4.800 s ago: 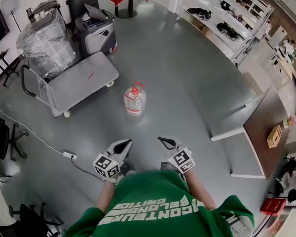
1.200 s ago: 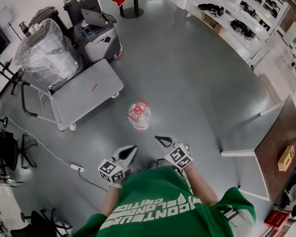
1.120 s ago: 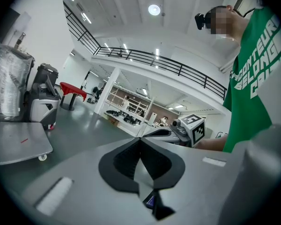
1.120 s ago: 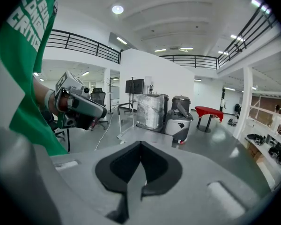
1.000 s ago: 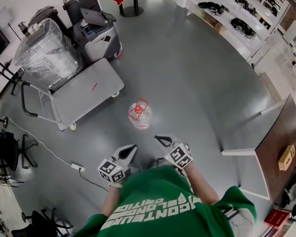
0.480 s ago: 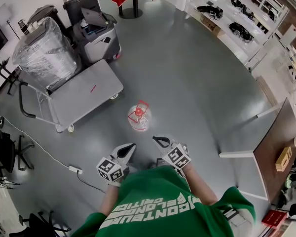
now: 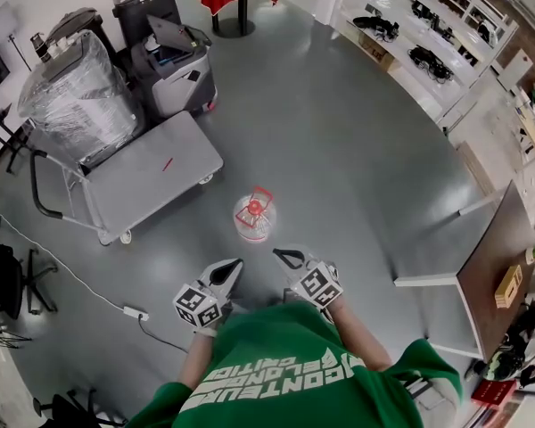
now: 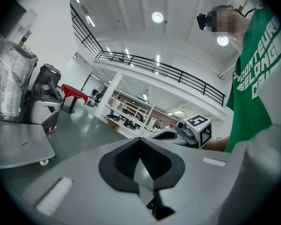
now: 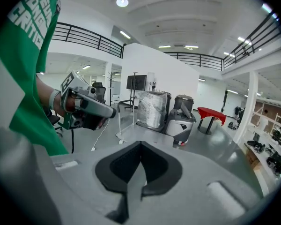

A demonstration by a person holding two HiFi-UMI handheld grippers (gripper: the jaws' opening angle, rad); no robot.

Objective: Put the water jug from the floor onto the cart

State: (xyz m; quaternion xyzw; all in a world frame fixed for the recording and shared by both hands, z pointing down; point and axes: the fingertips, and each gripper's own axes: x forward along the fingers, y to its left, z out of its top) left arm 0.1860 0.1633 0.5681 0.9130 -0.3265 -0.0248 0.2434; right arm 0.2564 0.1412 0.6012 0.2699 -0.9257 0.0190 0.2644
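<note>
One red-capped water jug (image 7: 254,218) on floor (image 7: 339,150), cart (image 7: 129,190) bearing small red item (image 7: 167,162)

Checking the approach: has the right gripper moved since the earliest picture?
Yes. The right gripper, jaws shut and empty, has come nearer the clear plastic water jug with a red cap, which stands on the floor beside the grey flatbed cart.
</note>
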